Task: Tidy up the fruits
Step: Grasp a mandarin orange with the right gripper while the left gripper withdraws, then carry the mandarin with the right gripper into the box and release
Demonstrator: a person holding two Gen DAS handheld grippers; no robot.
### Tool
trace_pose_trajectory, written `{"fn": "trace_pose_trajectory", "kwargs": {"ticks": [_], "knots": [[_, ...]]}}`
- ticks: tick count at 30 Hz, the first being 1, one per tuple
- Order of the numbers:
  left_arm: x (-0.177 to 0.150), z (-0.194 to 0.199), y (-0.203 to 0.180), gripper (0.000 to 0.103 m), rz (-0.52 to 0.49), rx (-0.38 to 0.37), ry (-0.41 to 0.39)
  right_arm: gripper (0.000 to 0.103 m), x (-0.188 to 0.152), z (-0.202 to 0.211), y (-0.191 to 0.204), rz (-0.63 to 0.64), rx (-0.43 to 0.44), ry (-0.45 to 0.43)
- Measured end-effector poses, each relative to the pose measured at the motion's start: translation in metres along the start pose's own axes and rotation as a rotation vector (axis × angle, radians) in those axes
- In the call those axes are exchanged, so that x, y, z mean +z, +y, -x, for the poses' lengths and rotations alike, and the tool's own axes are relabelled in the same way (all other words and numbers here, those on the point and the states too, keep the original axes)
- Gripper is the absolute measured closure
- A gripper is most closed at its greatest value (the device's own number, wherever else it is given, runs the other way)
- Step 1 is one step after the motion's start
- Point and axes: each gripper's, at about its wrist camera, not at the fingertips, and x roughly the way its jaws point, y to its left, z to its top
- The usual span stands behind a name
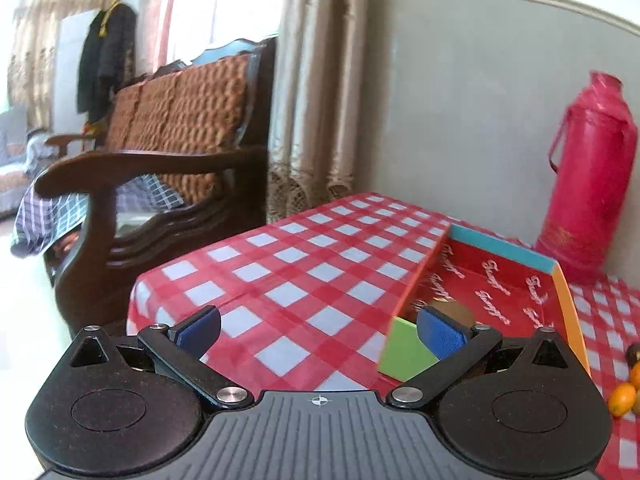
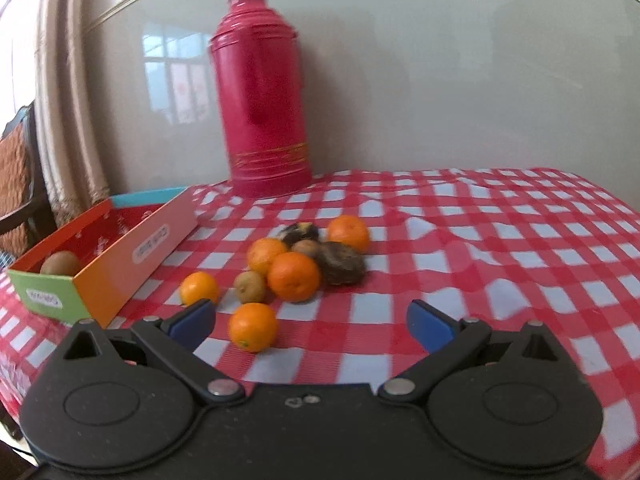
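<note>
In the right wrist view, several oranges (image 2: pixel 294 276), two loose kiwis (image 2: pixel 249 286) and two dark brown fruits (image 2: pixel 342 268) lie in a pile on the red checked tablecloth (image 2: pixel 480 240). One orange (image 2: pixel 253 327) lies nearest, between the fingers of my open, empty right gripper (image 2: pixel 311 322). A colourful open box (image 2: pixel 120 256) at the left holds one kiwi (image 2: pixel 60 263). In the left wrist view, my left gripper (image 1: pixel 319 330) is open and empty above the cloth, just left of the box (image 1: pixel 496 280). The kiwi (image 1: pixel 452 308) shows behind its right finger.
A tall red thermos (image 2: pixel 262 96) stands against the wall behind the fruit, also in the left wrist view (image 1: pixel 588 184). A dark wooden armchair (image 1: pixel 160 184) and curtains (image 1: pixel 316 92) stand left of the table. Two oranges (image 1: pixel 624 396) show at the left view's right edge.
</note>
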Motion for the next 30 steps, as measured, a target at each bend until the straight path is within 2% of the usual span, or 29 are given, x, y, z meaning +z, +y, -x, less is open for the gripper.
{"fn": "trace_pose_trajectory", "kwargs": {"ticks": [3, 7, 9, 11, 13, 15, 22, 30], "knots": [[-0.003, 0.002, 0.006, 0.0, -0.004, 0.007, -0.017, 0.019, 0.0, -0.013, 0.006, 0.014, 0.015, 0.029], [-0.005, 0.008, 0.01, 0.0, -0.006, 0.016, -0.034, 0.05, 0.001, -0.028, 0.006, -0.02, 0.042, 0.066], [-0.005, 0.011, 0.01, 0.0, -0.008, 0.018, -0.043, 0.051, 0.0, -0.033, 0.008, -0.025, 0.044, 0.072], [-0.007, 0.013, 0.009, 0.0, -0.025, 0.034, -0.06, 0.063, -0.001, -0.035, 0.012, -0.02, 0.053, 0.072], [-0.008, 0.015, 0.009, 0.0, -0.035, 0.05, -0.074, 0.067, -0.003, -0.038, 0.016, -0.008, 0.06, 0.082], [-0.008, 0.017, 0.009, 0.0, -0.047, 0.06, -0.089, 0.076, -0.003, -0.038, 0.019, 0.006, 0.062, 0.078], [-0.005, 0.01, 0.021, 0.0, -0.007, 0.089, -0.056, 0.079, -0.002, -0.031, 0.015, -0.035, 0.094, 0.04], [-0.007, 0.003, 0.043, 0.0, 0.107, 0.163, -0.034, 0.079, 0.01, -0.02, 0.032, -0.014, 0.242, -0.053]]}}
